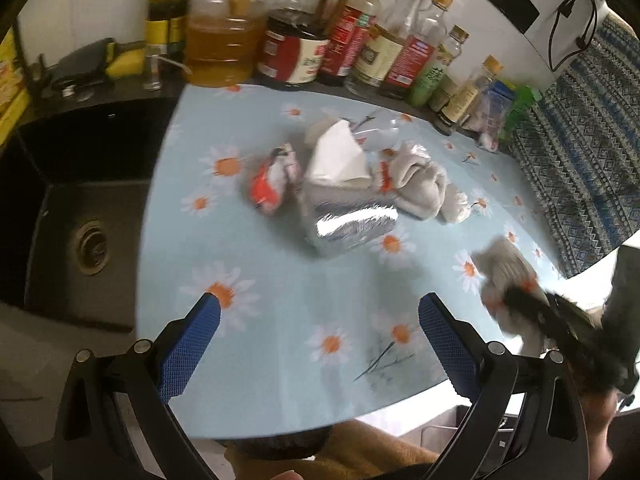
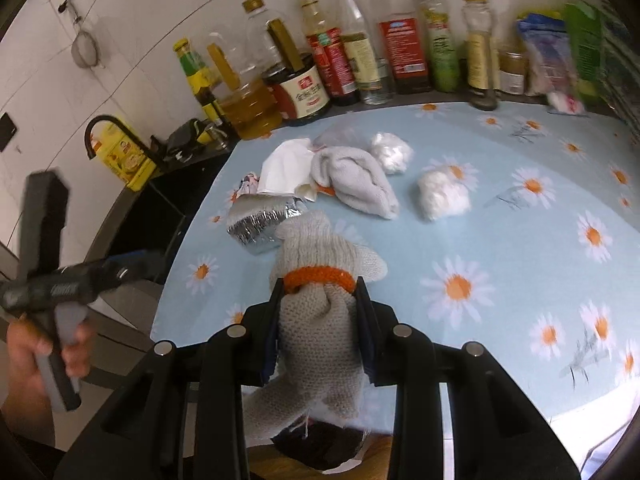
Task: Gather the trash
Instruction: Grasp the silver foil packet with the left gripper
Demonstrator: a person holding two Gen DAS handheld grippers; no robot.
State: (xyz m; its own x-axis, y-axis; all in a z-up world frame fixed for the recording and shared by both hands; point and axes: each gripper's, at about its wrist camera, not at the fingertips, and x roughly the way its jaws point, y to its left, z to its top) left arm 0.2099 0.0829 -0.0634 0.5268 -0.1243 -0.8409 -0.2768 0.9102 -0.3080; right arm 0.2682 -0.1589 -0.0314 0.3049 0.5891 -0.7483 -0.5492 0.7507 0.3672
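Observation:
My right gripper [image 2: 320, 288] is shut on a grey knit glove [image 2: 316, 320] with an orange cuff, held above the table's near edge; it also shows in the left wrist view [image 1: 506, 276]. My left gripper [image 1: 320, 316] is open and empty over the daisy tablecloth [image 1: 280, 280]. In the middle lie a silver foil wrapper [image 1: 348, 220], a white tissue [image 1: 340, 156], a red-and-white wrapper [image 1: 272, 180] and a second grey glove [image 1: 420, 180]. Two white crumpled wads [image 2: 444, 194] [image 2: 390, 152] show in the right wrist view.
A row of sauce and oil bottles [image 1: 320, 40] lines the back of the table. A black sink [image 1: 72, 216] lies to the left. A patterned blue cloth [image 1: 580, 160] hangs at the right. Something dark [image 2: 320, 444] sits below the table's near edge.

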